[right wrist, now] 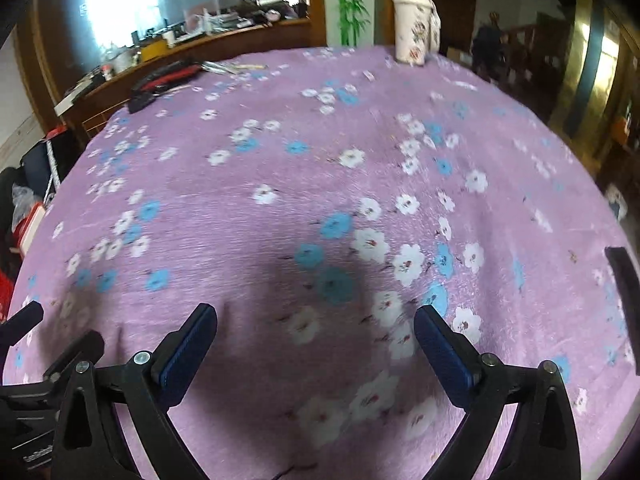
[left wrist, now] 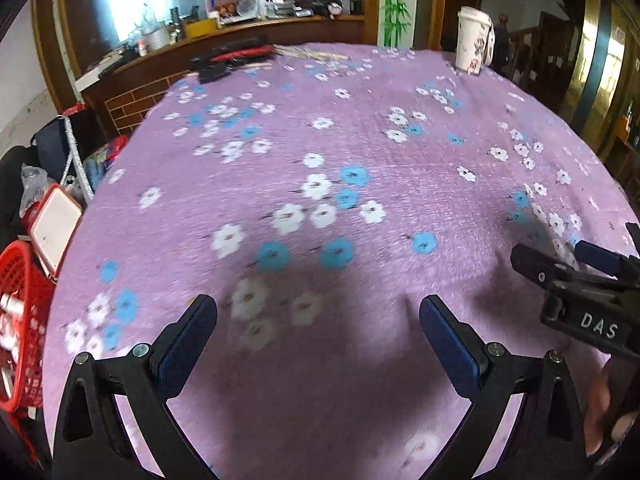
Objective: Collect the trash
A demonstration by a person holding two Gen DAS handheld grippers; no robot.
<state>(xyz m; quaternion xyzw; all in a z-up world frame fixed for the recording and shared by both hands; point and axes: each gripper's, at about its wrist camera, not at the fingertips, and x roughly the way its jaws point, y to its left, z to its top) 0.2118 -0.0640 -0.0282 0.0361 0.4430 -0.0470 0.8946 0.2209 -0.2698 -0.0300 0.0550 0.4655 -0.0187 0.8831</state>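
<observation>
A white paper cup point(left wrist: 474, 40) with a flower print and a lid stands upright at the far edge of the table point(left wrist: 360, 120); the right wrist view has the cup point(right wrist: 414, 26) too. The table wears a purple cloth with white and blue flowers. My left gripper point(left wrist: 318, 308) hangs open over the near part of the cloth, nothing between its blue pads. My right gripper point(right wrist: 316, 314) is open as well and empty. Each gripper shows in the other's view: the right gripper point(left wrist: 548, 250) at the right edge, the left gripper point(right wrist: 68, 322) at the left edge.
A red plastic basket point(left wrist: 20, 320) sits beyond the table's left edge, beside a red-rimmed white lid point(left wrist: 54, 228). A black and red object point(left wrist: 236, 58) and thin sticks point(left wrist: 316, 54) lie at the far left. A dark strip point(right wrist: 624, 280) lies at the right edge. A cluttered wooden counter point(left wrist: 240, 28) runs behind.
</observation>
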